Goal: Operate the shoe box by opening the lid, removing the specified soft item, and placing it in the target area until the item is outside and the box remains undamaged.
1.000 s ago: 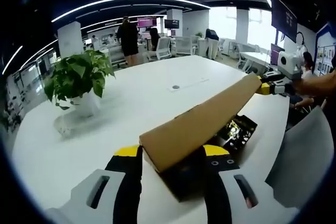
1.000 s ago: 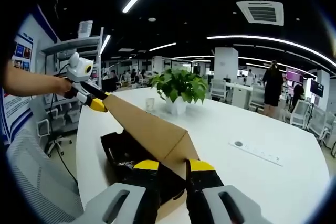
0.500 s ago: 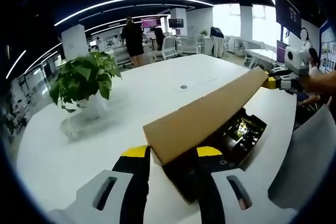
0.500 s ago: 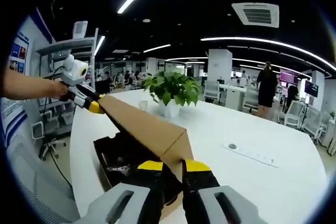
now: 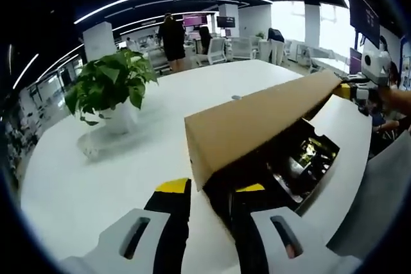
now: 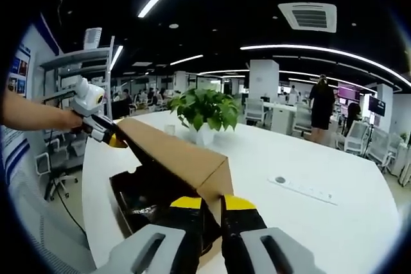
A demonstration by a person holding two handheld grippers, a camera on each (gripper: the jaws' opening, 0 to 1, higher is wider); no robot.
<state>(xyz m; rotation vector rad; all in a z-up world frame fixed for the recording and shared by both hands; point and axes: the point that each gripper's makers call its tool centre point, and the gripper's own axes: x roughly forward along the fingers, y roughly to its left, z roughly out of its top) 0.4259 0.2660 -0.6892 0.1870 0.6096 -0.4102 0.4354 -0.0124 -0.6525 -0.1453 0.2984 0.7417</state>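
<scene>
A black shoe box [image 5: 329,149] stands on the white table with its brown cardboard lid [image 5: 257,126] raised and tilted over it. My left gripper [image 5: 212,188] is shut on the lid's near corner, and my right gripper [image 5: 350,90] pinches the far corner. In the right gripper view, the lid [image 6: 173,155] runs from my right gripper [image 6: 212,202], shut on its edge, to my left gripper [image 6: 114,139] at the other end. Under the lid the box [image 6: 122,200] holds dark contents with shiny bits. I cannot tell what they are.
A potted plant [image 5: 109,94] stands on the white table [image 5: 96,178] left of the box, also as the plant [image 6: 205,113] behind the lid. A grey chair [image 5: 379,203] is beside the table's edge. A person [image 5: 173,40] stands among desks at the back.
The lid has risen and tilted further off the box, showing more of the inside. Both pairs of jaws stand closer together on the lid's edge.
</scene>
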